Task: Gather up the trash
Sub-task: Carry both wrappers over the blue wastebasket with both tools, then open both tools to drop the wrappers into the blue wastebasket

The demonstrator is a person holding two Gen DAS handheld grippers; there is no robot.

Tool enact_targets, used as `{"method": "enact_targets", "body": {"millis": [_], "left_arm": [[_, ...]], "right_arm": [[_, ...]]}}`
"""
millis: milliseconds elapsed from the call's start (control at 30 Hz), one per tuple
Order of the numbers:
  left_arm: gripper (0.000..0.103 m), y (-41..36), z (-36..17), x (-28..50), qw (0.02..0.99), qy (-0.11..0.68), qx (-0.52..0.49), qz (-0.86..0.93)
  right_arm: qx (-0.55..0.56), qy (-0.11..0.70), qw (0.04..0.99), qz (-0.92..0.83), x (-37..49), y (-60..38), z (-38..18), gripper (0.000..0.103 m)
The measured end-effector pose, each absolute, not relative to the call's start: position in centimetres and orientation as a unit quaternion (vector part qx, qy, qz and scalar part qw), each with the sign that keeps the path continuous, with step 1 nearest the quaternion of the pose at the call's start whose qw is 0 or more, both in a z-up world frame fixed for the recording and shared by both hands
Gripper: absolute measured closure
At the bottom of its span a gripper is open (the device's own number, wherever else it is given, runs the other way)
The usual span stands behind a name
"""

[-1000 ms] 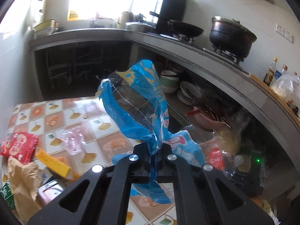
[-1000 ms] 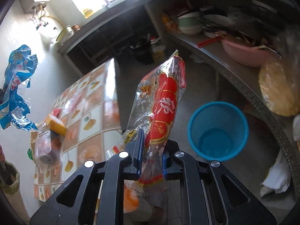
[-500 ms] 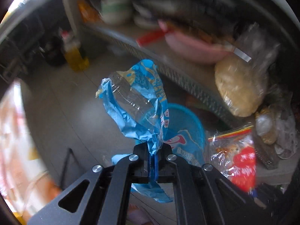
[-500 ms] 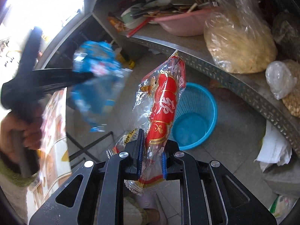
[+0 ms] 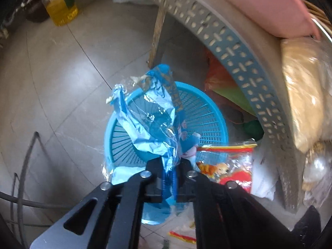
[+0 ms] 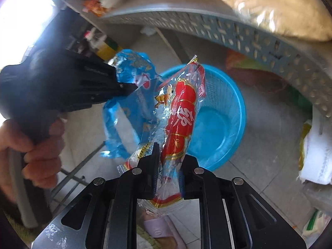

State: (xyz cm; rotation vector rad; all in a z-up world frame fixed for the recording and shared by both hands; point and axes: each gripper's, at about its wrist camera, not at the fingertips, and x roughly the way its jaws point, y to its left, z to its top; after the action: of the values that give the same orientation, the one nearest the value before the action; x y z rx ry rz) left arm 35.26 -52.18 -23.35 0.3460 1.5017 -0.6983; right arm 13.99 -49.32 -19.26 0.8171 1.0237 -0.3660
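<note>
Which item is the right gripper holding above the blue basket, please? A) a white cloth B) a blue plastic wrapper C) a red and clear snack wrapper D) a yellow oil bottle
C: in the right wrist view the right gripper pinches the red and clear snack wrapper between its fingers, over the blue basket; the blue plastic wrapper is with the left gripper.

- A crumpled blue wrapper (image 5: 153, 120), partly clear, is seen at the centre of the left wrist frame, over a blue basket (image 5: 209, 112).
- A red and clear snack wrapper (image 6: 180, 122) is held upright at the centre of the right wrist frame, above the same basket.
</note>
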Motion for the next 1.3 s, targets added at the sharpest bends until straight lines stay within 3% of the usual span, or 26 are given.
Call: {"method": "enact_targets", "body": {"millis": [67, 167, 367, 433, 500, 600, 900, 1200, 1300], "left_arm": [[0.077, -52.4, -24.2, 35.5, 0.664, 0.668, 0.15, -0.3], [0.061, -52.2, -24.3, 35.5, 0.664, 0.673, 0.133, -0.299], [0.059, -50.3, -20.4, 35.7, 0.664, 0.671, 0.087, -0.317], [0.059, -49.6, -17.7, 35.4, 0.673, 0.658, 0.089, -0.326], [0.057, -48.4, -14.8, 35.1, 0.683, 0.641, 0.092, -0.34], [0.052, -45.8, -10.9, 35.1, 0.696, 0.618, 0.095, -0.354], [0.038, -33.1, 0.2, 32.8, 0.777, 0.515, 0.063, -0.356], [0.028, -19.4, 5.8, 27.6, 0.845, 0.422, 0.022, -0.328], [0.027, -15.7, 7.0, 26.3, 0.858, 0.408, 0.017, -0.312]], "right_arm": [[0.377, 0.484, 0.769, -0.18, 14.8, -49.7, -20.4, 0.088], [0.371, 0.502, 0.758, -0.191, 15.9, -50.4, -22.0, 0.088], [0.354, 0.531, 0.744, -0.197, 18.0, -51.0, -24.8, 0.084], [0.341, 0.537, 0.746, -0.197, 18.9, -50.9, -25.1, 0.076], [0.321, 0.54, 0.754, -0.192, 19.6, -50.8, -25.4, 0.049], [0.293, 0.541, 0.763, -0.196, 20.7, -50.6, -25.3, 0.029], [0.256, 0.523, 0.784, -0.217, 18.9, -49.7, -23.2, 0.026], [0.234, 0.483, 0.819, -0.203, 15.3, -45.1, -17.6, 0.025], [0.212, 0.465, 0.838, -0.189, 15.1, -42.9, -14.8, 0.02]]}}
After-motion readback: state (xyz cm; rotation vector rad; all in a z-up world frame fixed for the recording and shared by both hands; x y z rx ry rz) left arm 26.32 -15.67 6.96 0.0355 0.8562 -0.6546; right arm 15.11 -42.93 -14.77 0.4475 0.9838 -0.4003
